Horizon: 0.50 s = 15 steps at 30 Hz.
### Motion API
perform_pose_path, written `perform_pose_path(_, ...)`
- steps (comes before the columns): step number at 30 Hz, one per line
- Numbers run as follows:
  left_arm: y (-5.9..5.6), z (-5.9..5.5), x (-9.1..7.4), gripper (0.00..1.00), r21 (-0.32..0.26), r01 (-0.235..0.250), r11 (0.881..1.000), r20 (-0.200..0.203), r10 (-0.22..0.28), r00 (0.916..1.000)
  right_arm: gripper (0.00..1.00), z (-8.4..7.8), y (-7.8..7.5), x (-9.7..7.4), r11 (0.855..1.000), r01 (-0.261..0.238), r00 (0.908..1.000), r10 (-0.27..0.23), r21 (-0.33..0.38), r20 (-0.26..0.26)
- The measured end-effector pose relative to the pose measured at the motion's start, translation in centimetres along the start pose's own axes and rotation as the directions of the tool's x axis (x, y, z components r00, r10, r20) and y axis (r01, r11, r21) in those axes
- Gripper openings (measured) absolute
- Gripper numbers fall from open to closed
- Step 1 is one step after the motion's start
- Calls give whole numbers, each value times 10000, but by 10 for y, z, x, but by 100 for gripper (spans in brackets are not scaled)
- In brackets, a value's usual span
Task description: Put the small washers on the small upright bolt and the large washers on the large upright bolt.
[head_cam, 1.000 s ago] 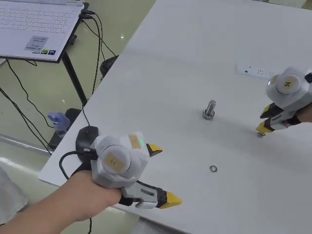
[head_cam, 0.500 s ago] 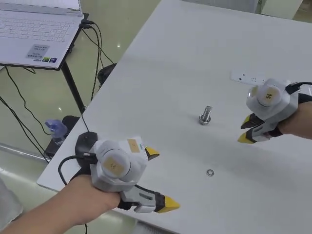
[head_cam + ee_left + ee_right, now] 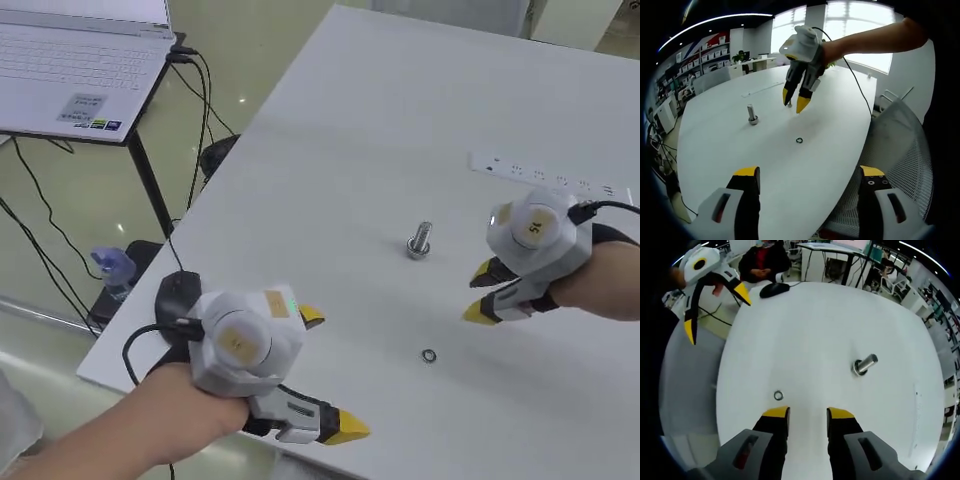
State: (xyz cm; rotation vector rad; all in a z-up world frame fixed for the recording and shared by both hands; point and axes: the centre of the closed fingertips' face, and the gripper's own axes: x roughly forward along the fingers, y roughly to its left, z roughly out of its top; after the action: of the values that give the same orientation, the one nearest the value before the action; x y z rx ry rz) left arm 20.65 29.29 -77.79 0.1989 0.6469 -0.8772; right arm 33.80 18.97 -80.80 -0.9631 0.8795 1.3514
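The large upright bolt (image 3: 420,241) and one loose washer (image 3: 429,355) stand apart on the white tabletop (image 3: 400,120).

1. Tabletop. The surface around both parts is bare. A power strip (image 3: 550,172) lies beyond the bolt, clear of any path between bolt and washer. The near edge runs just under the left gripper (image 3: 331,373), and the washer lies not far inboard of it, so a sideways push there risks sliding the washer off.

2. Right gripper (image 3: 480,292). Change: it has lifted off the tabletop, where its tip touched a small upright part, probably the small bolt, and has come in toward the large bolt and the washer. It now hovers. Its fingers (image 3: 775,416) stand a small gap apart with nothing between them. Judgement: one placement looks finished and the loose washer is the next pick.

3. Left gripper. It is held over the near edge with its fingers spread wide and empty, well clear of the work.

4. Bolt. It stands vertical, with a wider collar at its base; whether that is the head or seated washers cannot be told.

5. Washer. It lies flat, just beside the right gripper's finger tip in the right gripper view. Its size class cannot be told.
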Motion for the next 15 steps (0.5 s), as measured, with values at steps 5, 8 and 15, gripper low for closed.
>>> perform_pose_path(5, 2, 2, 2, 82, -3, -47, 10000, 78, 47, 10000, 31, 1, 17, 9, 9994, -258, 9996, 260, -250, 75)
perform_pose_path(8, 4, 3, 2, 86, -3, -124, 9999, 73, 124, 9999, 32, 3, 23, 12, 9990, -355, 9992, 359, -258, 174)
perform_pose_path(15, 8, 2, 4, 90, -66, -208, 9998, 102, 209, 9997, 32, 5, 30, 23, 9984, -542, 9981, 546, -135, 291)
